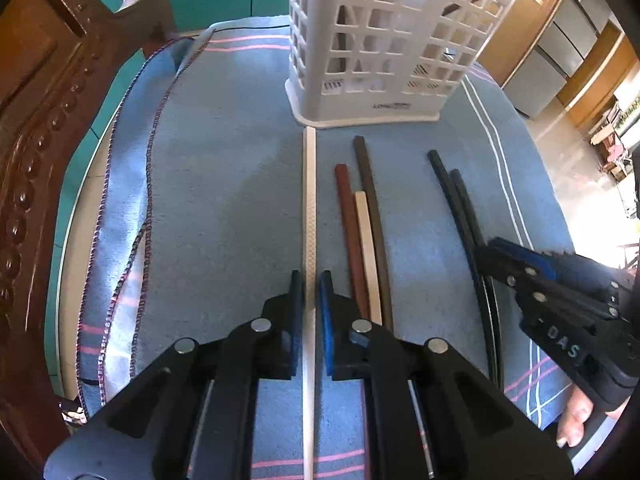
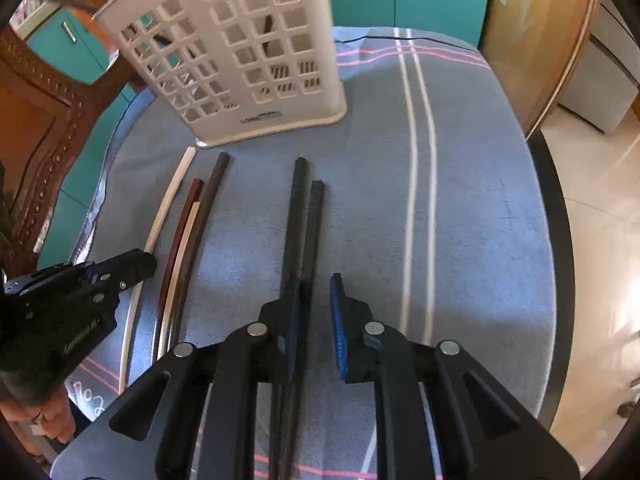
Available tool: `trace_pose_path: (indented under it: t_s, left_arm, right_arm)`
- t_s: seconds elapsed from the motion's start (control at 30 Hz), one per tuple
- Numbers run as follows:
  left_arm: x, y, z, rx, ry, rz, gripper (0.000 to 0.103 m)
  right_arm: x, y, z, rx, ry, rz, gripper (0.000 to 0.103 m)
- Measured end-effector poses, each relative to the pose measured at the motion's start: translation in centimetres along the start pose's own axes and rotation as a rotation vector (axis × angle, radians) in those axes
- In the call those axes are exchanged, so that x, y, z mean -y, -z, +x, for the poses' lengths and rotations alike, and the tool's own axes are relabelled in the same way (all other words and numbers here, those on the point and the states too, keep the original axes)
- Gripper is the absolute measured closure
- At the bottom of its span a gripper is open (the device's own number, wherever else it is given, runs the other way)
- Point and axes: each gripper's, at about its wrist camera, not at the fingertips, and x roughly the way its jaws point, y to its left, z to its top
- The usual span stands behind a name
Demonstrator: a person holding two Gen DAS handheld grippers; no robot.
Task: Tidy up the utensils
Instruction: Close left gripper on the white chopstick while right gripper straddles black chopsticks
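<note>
Left wrist: left gripper [image 1: 310,280] pinches the white textured chopstick [image 1: 309,208] mid-worktop, its far tip touching the white plastic lattice utensil basket [image 1: 384,40]. Thin, stiff, slippery; grip mid-shaft.

Right wrist: right gripper [image 2: 316,284] narrow, black chopstick pair [image 2: 300,220] against left pad, not clamped. Brown and cream sticks [image 2: 188,240] crowd alongside.

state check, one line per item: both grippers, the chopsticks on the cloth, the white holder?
left gripper: shut on the white chopstick.
right gripper: jaws narrow; grip on the black chopsticks cannot be told.
red-brown, cream and dark brown chopsticks: flat on the cloth, side by side, ungripped.
white holder: upright, some utensils already inside.
</note>
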Motion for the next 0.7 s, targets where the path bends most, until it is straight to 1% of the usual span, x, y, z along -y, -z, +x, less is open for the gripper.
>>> trace_pose_path:
  t_s: [0.07,0.1,0.13,0.33,0.47,0.5,0.53,0.6,0.7]
  left_arm:
    - [-0.1,0.0,-0.1,0.002,0.002,-0.005,0.093]
    - [-0.2,0.0,-0.4,0.008,-0.002,-0.011,0.093]
    - [-0.3,0.2,-0.7,0.016,-0.004,-0.015,0.093]
    - [-1.1,0.2,-1.9,0.05,-0.011,-0.032,0.093]
    - [-1.5,0.1,-1.8,0.05,-0.029,-0.038,0.091]
    - [-1.5,0.1,-1.8,0.048,-0.03,-0.039,0.09]
    - [-1.6,0.1,-1.7,0.047,-0.031,-0.039,0.086]
    - [-1.8,-0.2,-1.4,0.043,-0.038,-0.036,0.078]
    - [-1.5,-0.4,-0.9,0.037,-0.057,-0.023,0.077]
  right_arm:
    - [-0.8,-0.1,0.0,0.013,0.029,-0.026,0.088]
    - [-0.9,-0.1,-0.1,0.013,0.016,-0.016,0.095]
    - [-0.9,-0.2,-0.3,0.014,-0.001,-0.001,0.096]
    - [0.1,-0.8,-3.3,0.086,-0.047,0.044,0.096]
    - [0.8,-1.1,-3.4,0.088,0.037,0.053,0.096]
    - [0.9,-1.2,-3.2,0.081,0.047,0.054,0.096]
    - [0.8,-1.2,-2.9,0.07,0.047,0.056,0.096]
    - [0.8,-1.1,-2.6,0.058,0.039,0.054,0.093]
    - [-0.1,-1.0,-2.6,0.066,0.026,0.033,0.085]
